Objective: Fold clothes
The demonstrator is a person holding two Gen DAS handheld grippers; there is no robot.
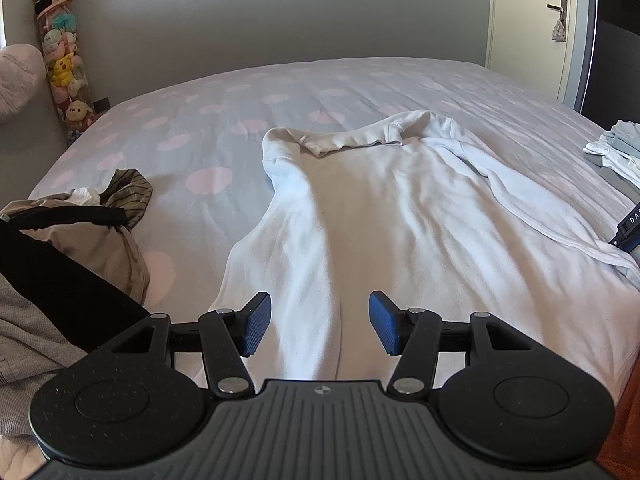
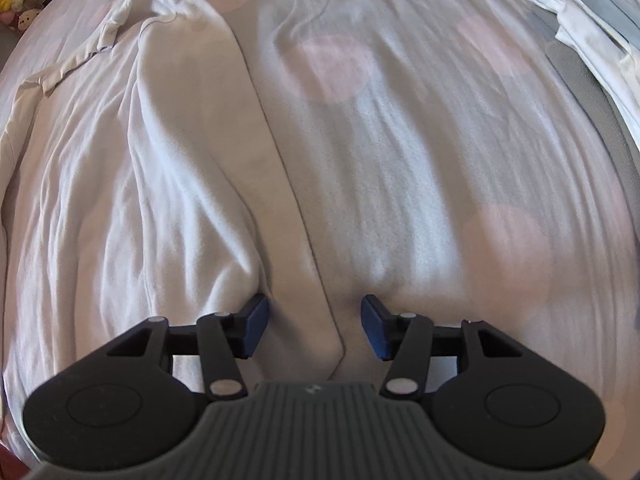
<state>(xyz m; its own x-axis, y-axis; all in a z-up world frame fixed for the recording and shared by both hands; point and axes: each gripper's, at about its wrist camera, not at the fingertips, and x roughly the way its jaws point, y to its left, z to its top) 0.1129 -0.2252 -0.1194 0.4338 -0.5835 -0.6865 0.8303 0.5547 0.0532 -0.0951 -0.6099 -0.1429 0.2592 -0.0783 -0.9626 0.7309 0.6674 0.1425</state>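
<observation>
A white long-sleeved top (image 1: 384,216) lies spread flat on the bed, collar at the far end, hem toward me. My left gripper (image 1: 320,326) is open and empty just above the hem near its left side. In the right wrist view the same top (image 2: 140,168) fills the left half, one sleeve folded along its right edge. My right gripper (image 2: 314,330) is open and empty, its jaws to either side of the sleeve's cuff end (image 2: 316,320). A tip of the right gripper (image 1: 630,226) shows at the right edge of the left wrist view.
The bed cover (image 1: 208,128) is pale with pink dots. A heap of unfolded clothes (image 1: 80,236) lies at the left. A stack of folded clothes (image 1: 616,152) sits at the right, also in the right wrist view (image 2: 592,24). A column of plush toys (image 1: 64,64) stands in the far left corner.
</observation>
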